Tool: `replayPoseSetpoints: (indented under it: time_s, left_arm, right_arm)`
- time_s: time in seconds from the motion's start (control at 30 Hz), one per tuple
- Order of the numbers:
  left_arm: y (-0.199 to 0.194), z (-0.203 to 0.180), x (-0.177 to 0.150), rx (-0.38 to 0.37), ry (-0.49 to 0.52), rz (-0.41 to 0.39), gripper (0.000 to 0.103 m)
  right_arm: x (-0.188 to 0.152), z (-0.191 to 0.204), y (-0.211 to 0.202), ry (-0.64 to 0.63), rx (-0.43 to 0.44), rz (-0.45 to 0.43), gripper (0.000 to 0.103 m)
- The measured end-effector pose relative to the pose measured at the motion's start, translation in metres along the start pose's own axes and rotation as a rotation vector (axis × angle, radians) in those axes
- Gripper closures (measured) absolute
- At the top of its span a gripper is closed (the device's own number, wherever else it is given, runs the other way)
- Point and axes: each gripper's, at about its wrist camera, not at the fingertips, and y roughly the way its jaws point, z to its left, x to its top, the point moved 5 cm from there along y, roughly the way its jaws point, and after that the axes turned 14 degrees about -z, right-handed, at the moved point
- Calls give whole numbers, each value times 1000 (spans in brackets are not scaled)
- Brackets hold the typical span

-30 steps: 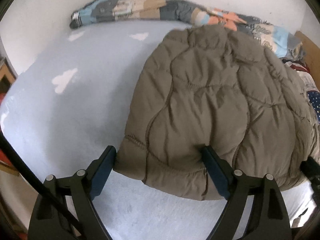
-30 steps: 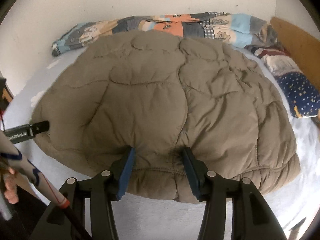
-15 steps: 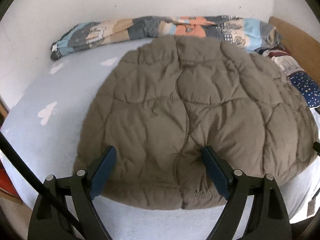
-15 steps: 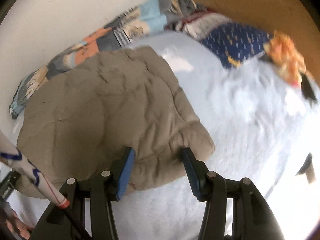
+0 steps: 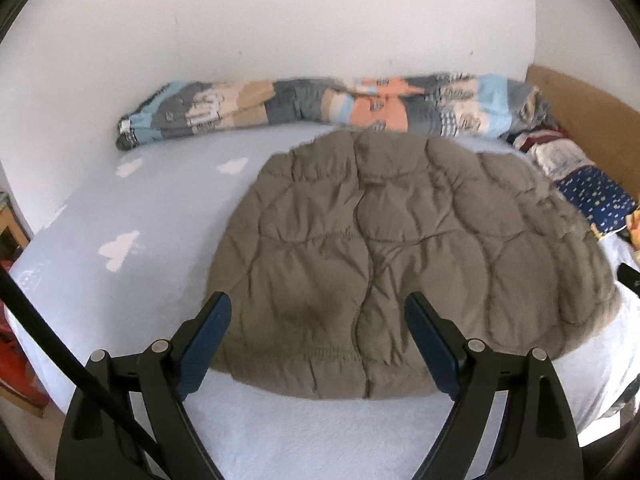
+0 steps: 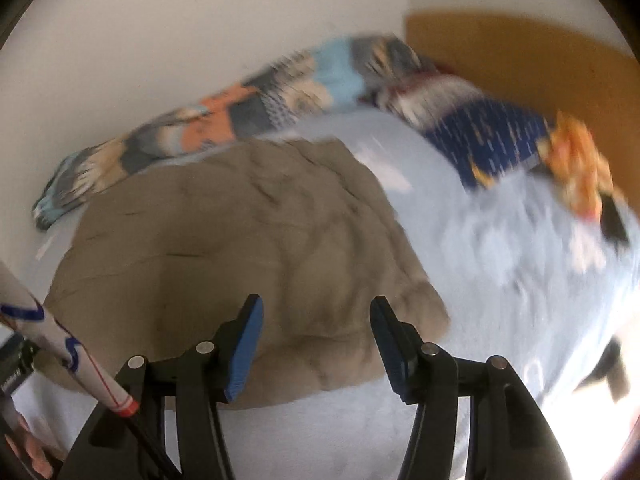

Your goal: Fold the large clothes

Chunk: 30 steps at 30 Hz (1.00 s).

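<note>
The jacket [image 5: 400, 272] is lying folded near the bed's [image 5: 160, 240] front edge. Both grippers, left [image 5: 316, 332] and right [image 6: 316, 340], are hovering wide, holding nothing. It looks puffy, light and springy; best pinched at the hem.

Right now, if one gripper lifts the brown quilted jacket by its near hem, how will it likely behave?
The quilted jacket looks puffy and soft, so it would probably drape and sag rather than hold shape. Its padded bulk suggests it is light for its size. The open left gripper may need a wide bite on the thick hem.
</note>
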Motion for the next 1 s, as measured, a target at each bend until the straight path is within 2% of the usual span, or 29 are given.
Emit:
replayPoseSetpoints:
  time_s: [0.13, 0.33, 0.57, 0.8, 1.0]
  left_arm:
    - [-33, 0, -3, -13, -10, -29, 15]
    - [-83, -1, -7, -27, -16, -79, 15]
    - [-128, -12, -1, -41, 17, -135, 15]
    - [-160, -14, 16, -37, 26, -175, 15]
    - [-166, -11, 19, -21, 36, -187, 13]
  right_arm:
    - [2, 34, -32, -58, 71, -81, 38]
    - [-11, 54, -93, -103, 128, -165, 27]
    - [-25, 59, -149, -97, 178, -158, 24]
    - [-6, 57, -191, -78, 186, -204, 18]
    - [-6, 68, -201, -101, 199, -215, 11]
